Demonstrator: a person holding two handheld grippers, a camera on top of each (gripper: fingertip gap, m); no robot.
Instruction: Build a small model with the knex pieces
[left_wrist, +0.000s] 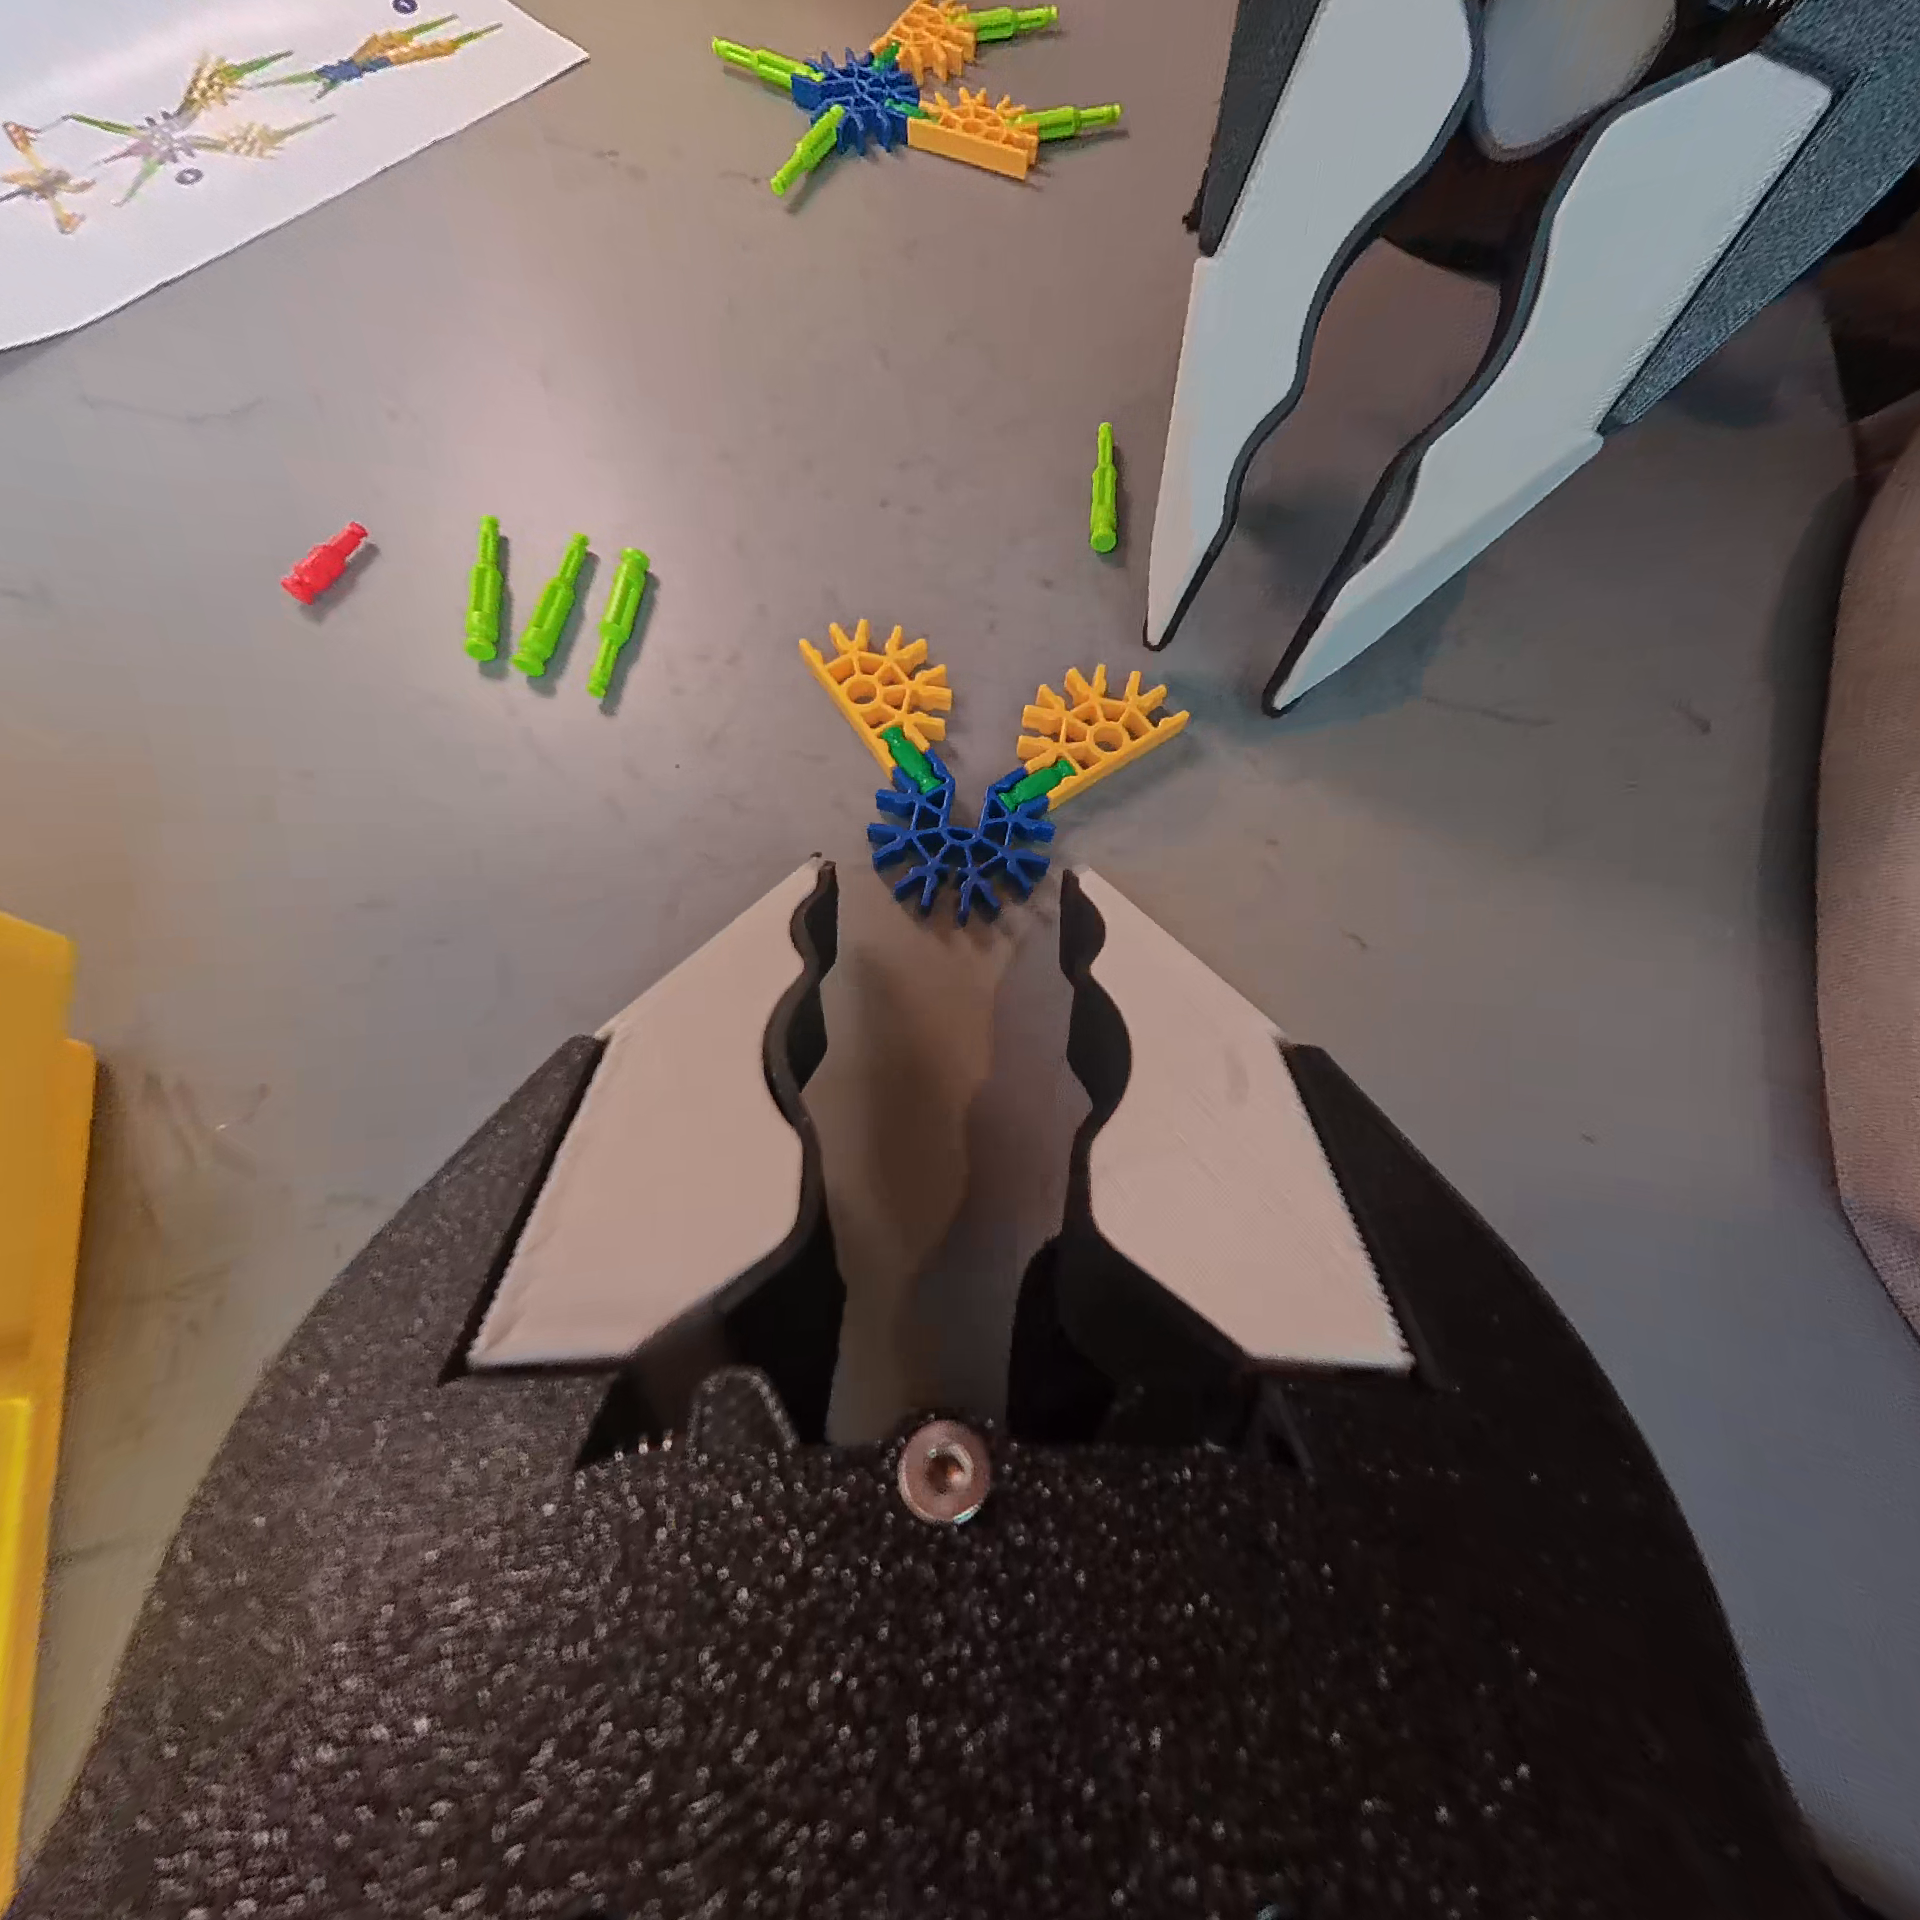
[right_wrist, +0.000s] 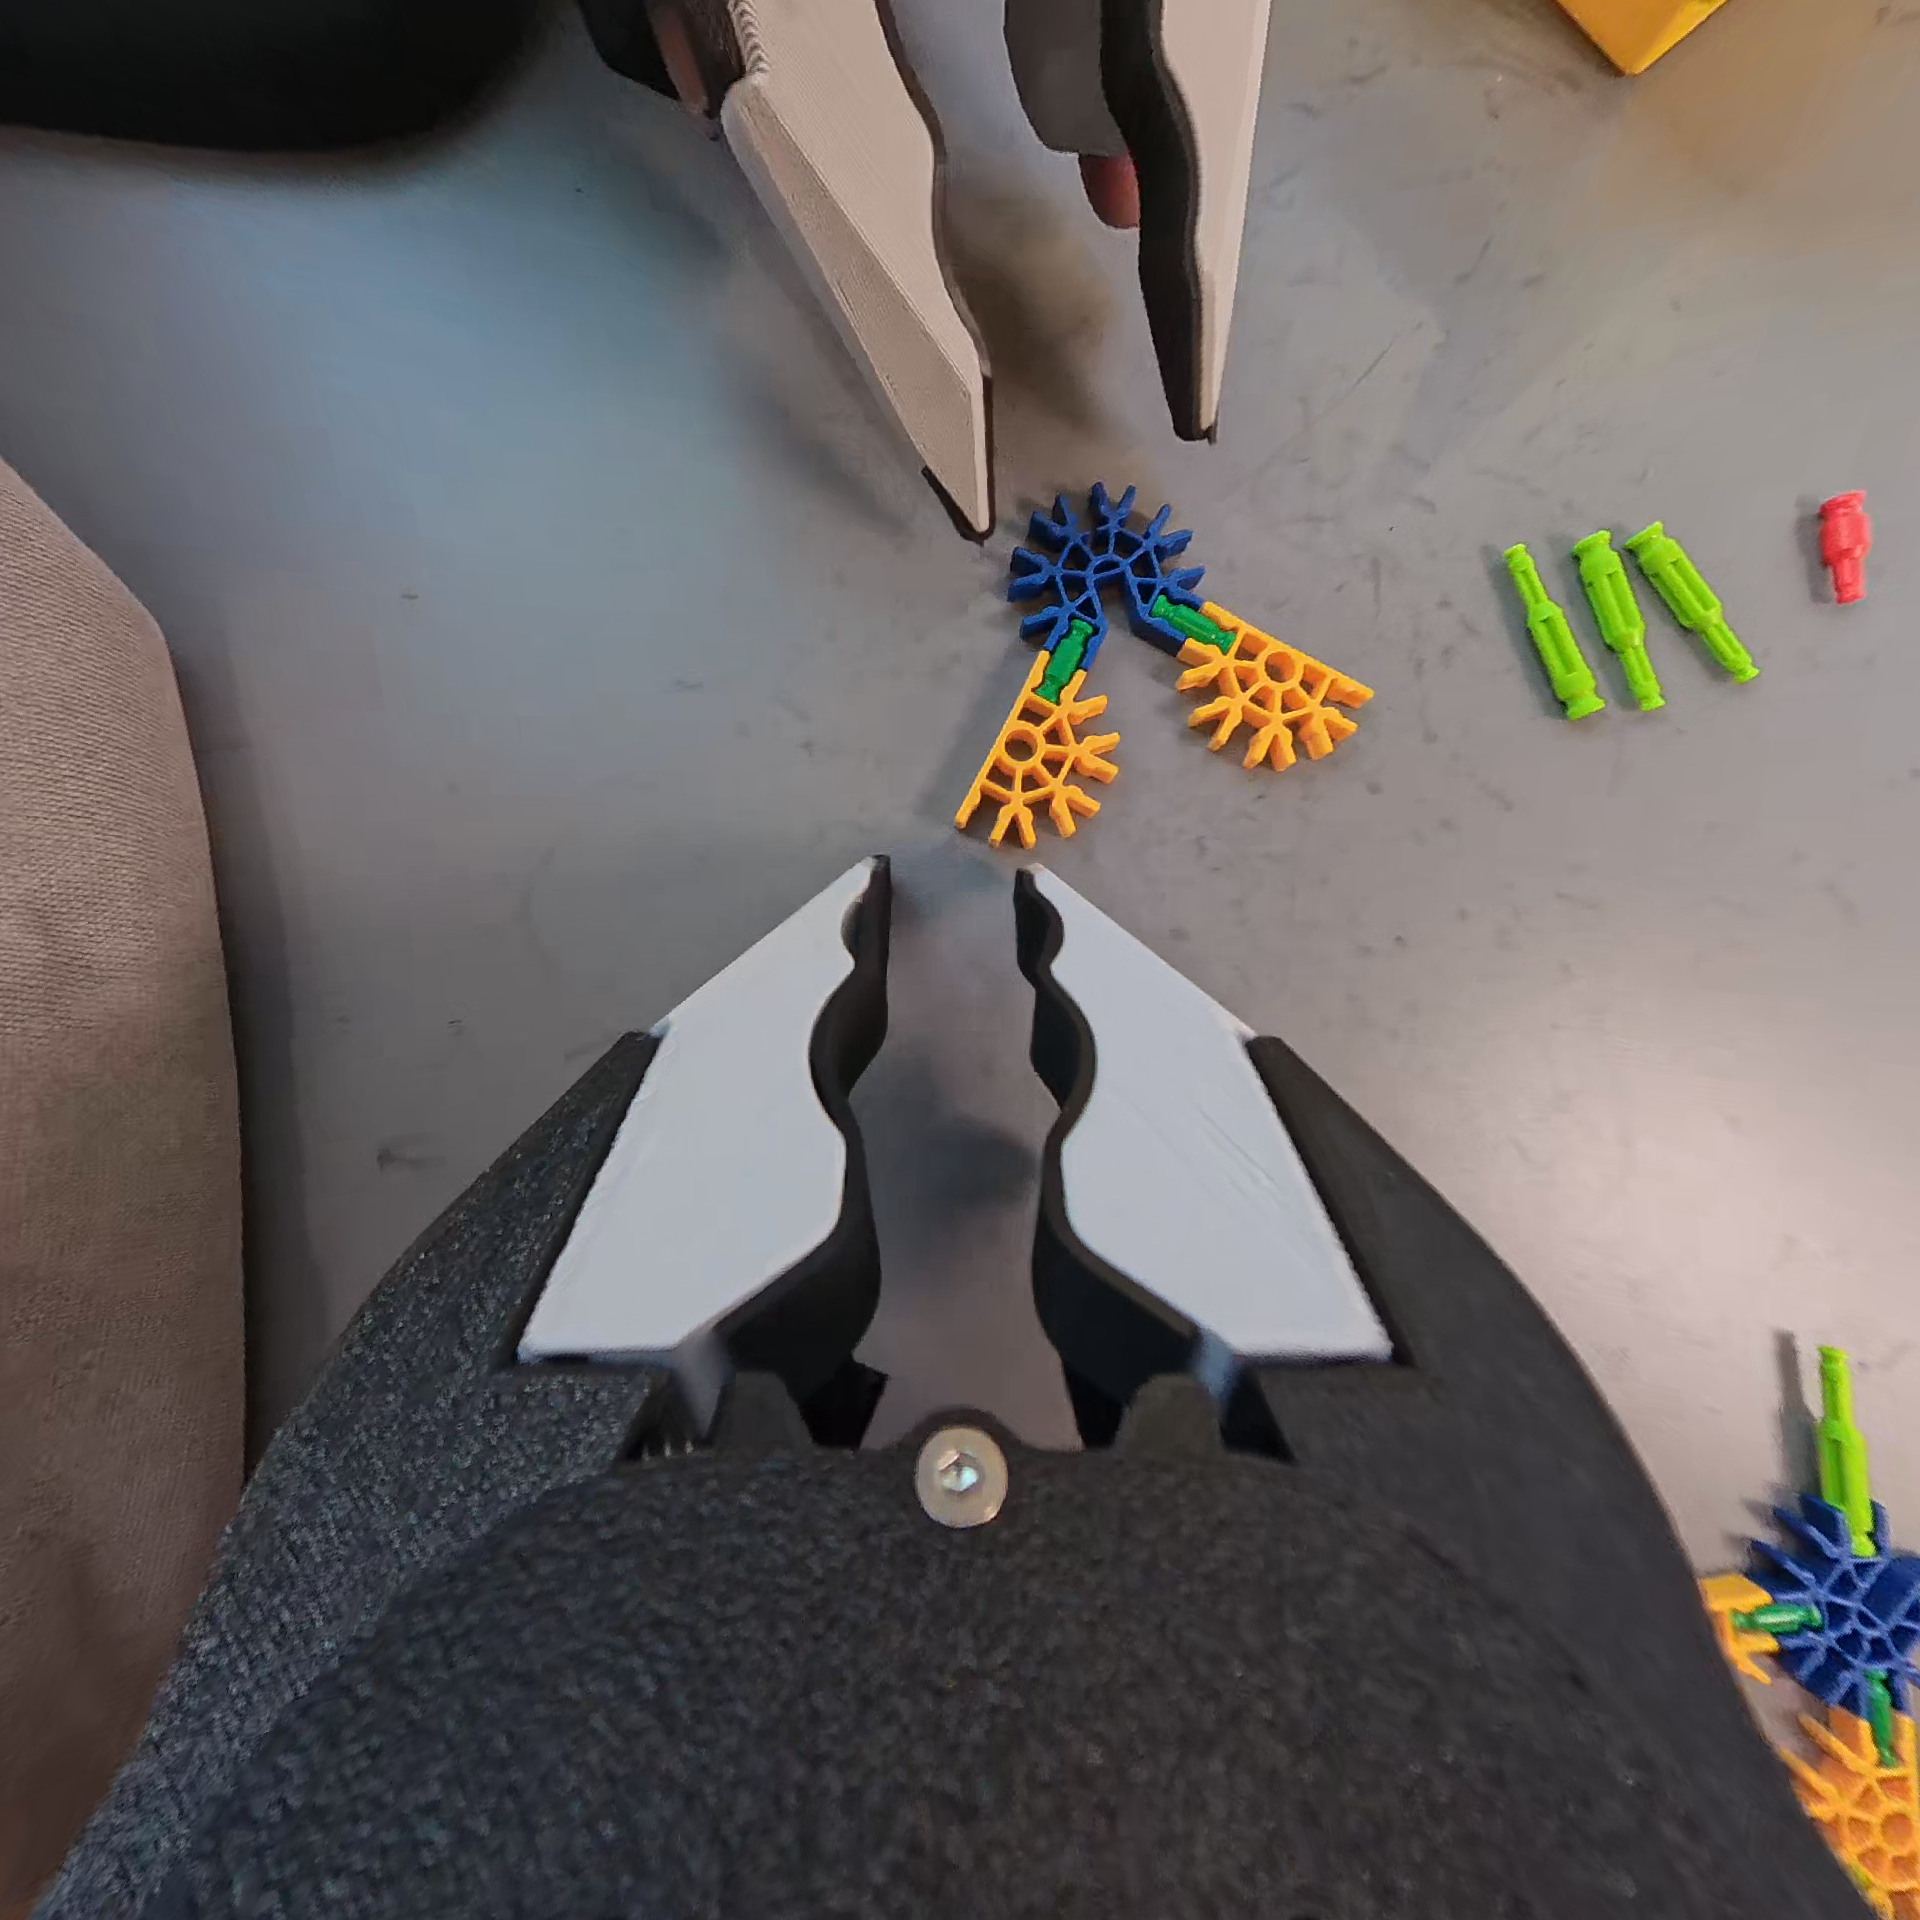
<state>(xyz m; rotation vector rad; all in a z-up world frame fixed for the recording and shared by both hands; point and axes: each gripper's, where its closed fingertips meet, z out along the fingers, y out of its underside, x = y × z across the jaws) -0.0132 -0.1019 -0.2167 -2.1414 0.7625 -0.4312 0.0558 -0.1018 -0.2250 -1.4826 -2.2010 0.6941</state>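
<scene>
A small toy assembly lies flat on the grey table: a blue snowflake connector (left_wrist: 961, 847) joined by two short dark green rods to two orange fan connectors (left_wrist: 883, 686). My left gripper (left_wrist: 945, 871) is open and empty, its tips on either side of the blue connector's near edge. My right gripper (right_wrist: 951, 868) is open and empty, its tips just short of one orange fan connector (right_wrist: 1039, 758). It shows in the left wrist view (left_wrist: 1210, 670) beside the other orange piece. The assembly's blue connector (right_wrist: 1107, 566) lies between both grippers, with the left gripper (right_wrist: 1091, 483) beyond it.
Three loose lime rods (left_wrist: 556, 618) and a red rod (left_wrist: 324, 561) lie left of the assembly. One lime rod (left_wrist: 1103, 486) lies near the right gripper. A larger built assembly (left_wrist: 914, 88) lies farther off. A printed sheet (left_wrist: 208, 135) and a yellow box (left_wrist: 31, 1195) are at the left. My hands' fingertips stand some 8 cm from each other.
</scene>
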